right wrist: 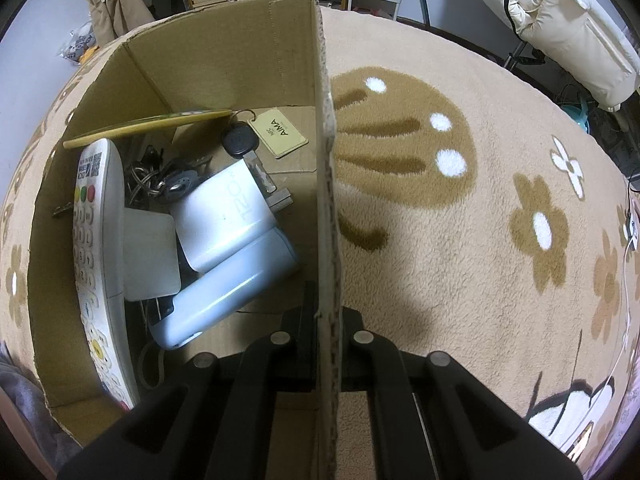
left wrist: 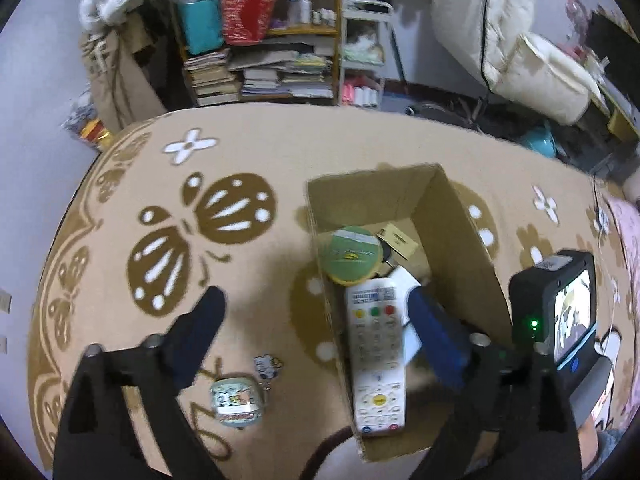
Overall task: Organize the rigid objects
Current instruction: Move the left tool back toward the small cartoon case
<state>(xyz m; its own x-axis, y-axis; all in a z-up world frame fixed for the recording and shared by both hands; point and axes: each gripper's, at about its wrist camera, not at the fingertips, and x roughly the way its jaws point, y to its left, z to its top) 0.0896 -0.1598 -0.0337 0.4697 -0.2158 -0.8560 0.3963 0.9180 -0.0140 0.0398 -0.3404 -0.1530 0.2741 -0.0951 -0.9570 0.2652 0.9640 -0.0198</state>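
An open cardboard box point(left wrist: 372, 198) stands on the patterned carpet. Inside lie a white remote point(left wrist: 376, 360), a round green-lidded tin point(left wrist: 352, 254) and a yellow card point(left wrist: 400, 240). My left gripper point(left wrist: 316, 296) is open and holds nothing, straddling the box's left wall with one finger over the remote. The right wrist view looks along the box's right wall point(right wrist: 326, 160), and my right gripper point(right wrist: 326, 312) is shut on that wall. It also shows the remote point(right wrist: 96, 240), a white charger point(right wrist: 224, 212), a pale blue device point(right wrist: 236, 288), a key fob point(right wrist: 239, 140) and the card point(right wrist: 282, 134).
A small round tin with a keychain point(left wrist: 238, 402) lies on the carpet point(left wrist: 256, 152) left of the box, between my left fingers. A cluttered bookshelf point(left wrist: 260, 40) and a white padded chair point(left wrist: 520, 40) stand beyond the carpet. The right gripper's camera body point(left wrist: 560, 312) sits by the box's right side.
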